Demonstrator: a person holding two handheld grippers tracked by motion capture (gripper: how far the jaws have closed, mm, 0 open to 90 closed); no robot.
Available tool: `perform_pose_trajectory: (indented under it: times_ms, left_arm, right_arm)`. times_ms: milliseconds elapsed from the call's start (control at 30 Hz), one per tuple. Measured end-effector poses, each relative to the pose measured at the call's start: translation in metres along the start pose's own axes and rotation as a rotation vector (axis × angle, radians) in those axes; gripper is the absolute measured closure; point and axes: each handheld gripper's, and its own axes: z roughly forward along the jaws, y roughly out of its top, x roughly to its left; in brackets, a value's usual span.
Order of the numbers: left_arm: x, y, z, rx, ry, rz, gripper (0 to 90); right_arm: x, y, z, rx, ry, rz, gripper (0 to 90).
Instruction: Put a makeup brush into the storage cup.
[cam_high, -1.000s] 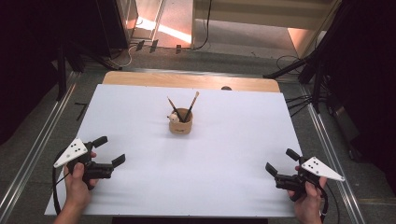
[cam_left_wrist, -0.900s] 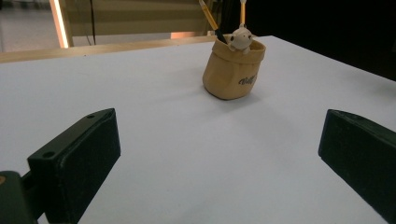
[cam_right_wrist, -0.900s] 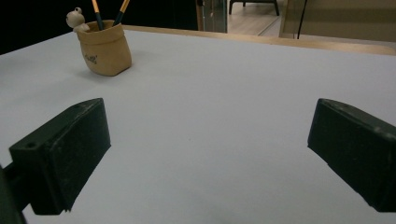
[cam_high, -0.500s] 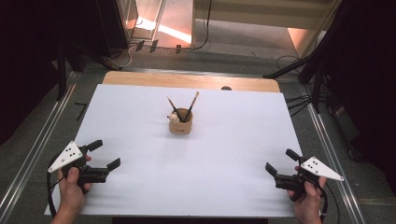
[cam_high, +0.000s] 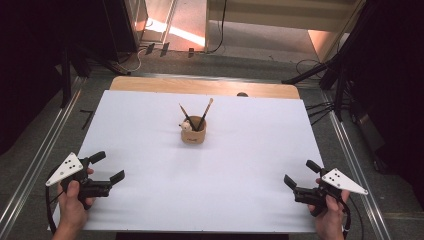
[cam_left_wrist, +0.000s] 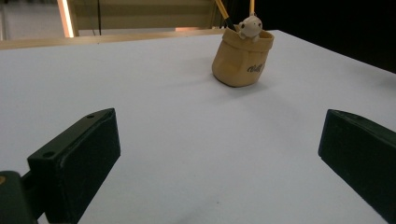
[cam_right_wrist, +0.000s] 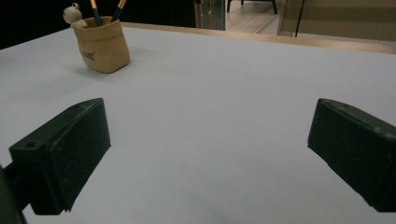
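Note:
A tan pen holder (cam_high: 194, 134) shaped like a small sack stands upright near the middle of the white table (cam_high: 150, 125), with two brushes and a little white bear figure on its rim. It appears as the pen holder (cam_left_wrist: 242, 59) ahead in the left gripper view and the pen holder (cam_right_wrist: 102, 44) at far left in the right gripper view. My left gripper (cam_high: 107, 167) rests near the front left corner, open and empty. My right gripper (cam_high: 301, 173) sits near the front right corner, also open and empty. Both are far from the holder.
A wooden strip (cam_high: 200, 86) borders the table's far edge. Metal rails (cam_high: 40, 150) run along both sides. Cables and dark stands (cam_high: 325, 75) lie on the floor beyond the right far corner.
My left gripper has drawn back toward the front left corner of the table. The right gripper and the pen holder have stayed put.

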Motion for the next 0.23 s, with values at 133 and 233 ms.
perform_pose_trajectory:
  times_ms: [133,233]
  left_arm:
    - [-0.0004,-0.0002,0.0014,0.007,-0.002,0.002,0.0]
    - [-0.001,0.0017,0.0039,0.009,-0.006,0.009,0.0]
  right_arm:
    - [-0.0006,0.0004,-0.0022,-0.007,-0.001,0.008,0.0]
    - [-0.0005,0.0008,-0.0017,0.002,-0.013,0.003,0.0]
